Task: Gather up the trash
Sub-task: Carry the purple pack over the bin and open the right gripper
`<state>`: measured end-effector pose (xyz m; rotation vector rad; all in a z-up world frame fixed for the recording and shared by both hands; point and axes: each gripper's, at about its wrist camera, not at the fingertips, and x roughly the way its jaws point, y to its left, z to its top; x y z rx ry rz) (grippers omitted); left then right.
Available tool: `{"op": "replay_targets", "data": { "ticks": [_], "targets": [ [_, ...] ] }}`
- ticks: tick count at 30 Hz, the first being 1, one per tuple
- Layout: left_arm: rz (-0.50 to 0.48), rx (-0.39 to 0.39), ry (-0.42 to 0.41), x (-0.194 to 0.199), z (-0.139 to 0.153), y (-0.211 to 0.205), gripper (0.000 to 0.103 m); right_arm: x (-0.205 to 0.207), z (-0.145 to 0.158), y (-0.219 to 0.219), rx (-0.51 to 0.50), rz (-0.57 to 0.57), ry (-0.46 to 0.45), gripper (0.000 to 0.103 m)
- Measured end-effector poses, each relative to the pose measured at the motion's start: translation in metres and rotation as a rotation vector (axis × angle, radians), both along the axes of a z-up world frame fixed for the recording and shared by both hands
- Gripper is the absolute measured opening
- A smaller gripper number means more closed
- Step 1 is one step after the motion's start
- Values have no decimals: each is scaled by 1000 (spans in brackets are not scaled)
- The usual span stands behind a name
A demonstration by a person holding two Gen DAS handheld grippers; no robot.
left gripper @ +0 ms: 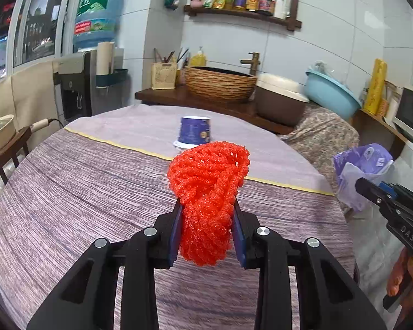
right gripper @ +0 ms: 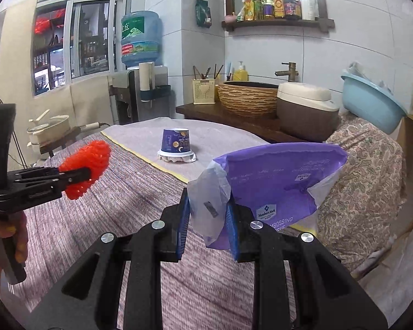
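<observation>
The round desk (left gripper: pixel 68 192) under its purple striped cloth filled my view. My right tongs (right gripper: pixel 208 217) pinched a purple plastic bag (right gripper: pixel 278 181) off the desk's right edge. My left tongs (left gripper: pixel 206 220) squeezed a red foam fruit net (left gripper: pixel 206 181) above the desk. An upturned purple cup (right gripper: pixel 176 140) stood farther back.

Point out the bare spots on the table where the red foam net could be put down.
The striped cloth is bare left of the red foam net, between the yellow seam and the near edge. The lilac strip around the upside-down purple cup is also free. The right edge is crowded by the purple plastic bag in the right tongs.
</observation>
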<state>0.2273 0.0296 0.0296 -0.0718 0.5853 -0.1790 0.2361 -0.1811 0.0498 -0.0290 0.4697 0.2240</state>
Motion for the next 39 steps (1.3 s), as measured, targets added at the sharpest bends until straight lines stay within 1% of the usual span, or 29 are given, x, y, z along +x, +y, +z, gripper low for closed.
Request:
{"op": "replay_targets", "data": {
  "ticks": [2, 5, 9, 12, 18, 21, 24, 28, 32, 37, 38, 39],
  "targets": [
    [-18, 2, -13, -8, 2, -10, 32, -11, 0, -9, 12, -5, 3, 25],
    [-66, -17, -19, -19, 2, -27, 32, -27, -2, -24, 31, -23, 4, 25],
    [-114, 2, -34, -28, 1, -53, 32, -44, -8, -49, 55, -55, 11, 25],
    [-161, -17, -30, -33, -2, -72, 32, -52, -16, -69, 85, -79, 27, 25],
    [-221, -4, -24, -41, -7, -105, 32, -65, -41, -109, 127, -146, 86, 25],
    [-246, -4, -18, -44, -9, -118, 32, -67, -61, -126, 136, -171, 132, 25],
    [-273, 4, -13, -44, -12, -130, 32, -66, -89, -142, 185, -182, 193, 25],
    [-300, 9, 1, -41, -17, -145, 32, -54, -134, -153, 240, -194, 287, 25],
    [-320, 13, 11, -38, -20, -155, 32, -40, -171, -158, 254, -213, 350, 25],
    [-344, 11, 13, -36, -21, -167, 32, -25, -204, -165, 275, -240, 403, 26],
    [-352, 13, 12, -36, -20, -170, 32, -23, -210, -167, 281, -244, 409, 27],
    [-360, 14, 11, -36, -20, -173, 32, -21, -213, -168, 279, -252, 409, 30]
  ]
}}
